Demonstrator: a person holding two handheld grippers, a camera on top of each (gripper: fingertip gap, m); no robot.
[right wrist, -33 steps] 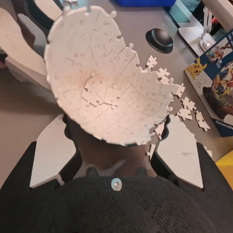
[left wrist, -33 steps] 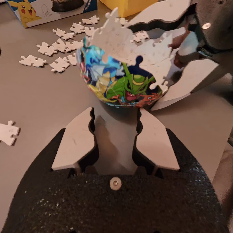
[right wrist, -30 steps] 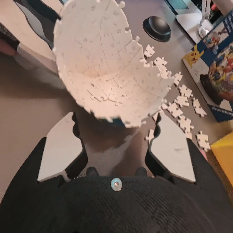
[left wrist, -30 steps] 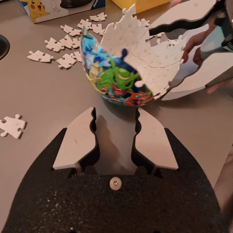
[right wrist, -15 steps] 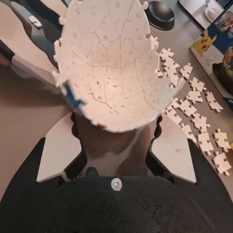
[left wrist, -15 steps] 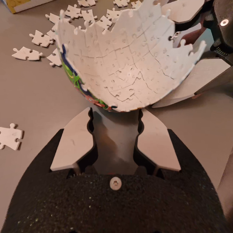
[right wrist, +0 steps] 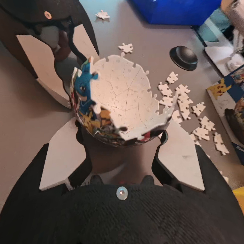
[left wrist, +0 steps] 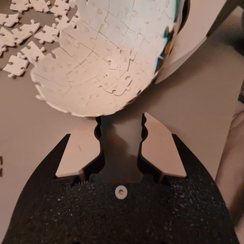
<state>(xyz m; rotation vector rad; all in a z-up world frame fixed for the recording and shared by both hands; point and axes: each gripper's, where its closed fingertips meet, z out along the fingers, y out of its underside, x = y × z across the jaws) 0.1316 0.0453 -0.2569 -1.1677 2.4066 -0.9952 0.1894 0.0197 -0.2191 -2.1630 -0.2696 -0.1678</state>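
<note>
Right gripper (right wrist: 121,126) and left gripper (left wrist: 120,118): both released, at half-built white-lined colourful puzzle bowl (right wrist: 126,100), frame centre.

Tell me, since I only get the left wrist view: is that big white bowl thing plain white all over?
Observer: No. The right wrist view shows that the puzzle shell has a colourful cartoon print on its outside.
Operator: Does anything hold it?
Observer: The right gripper has a fingertip on either side of the shell's lower part. I cannot tell whether they squeeze it.
Operator: Is anything lying about besides the loose pieces?
Observer: Yes, a black round stand sits just beyond them.
</note>
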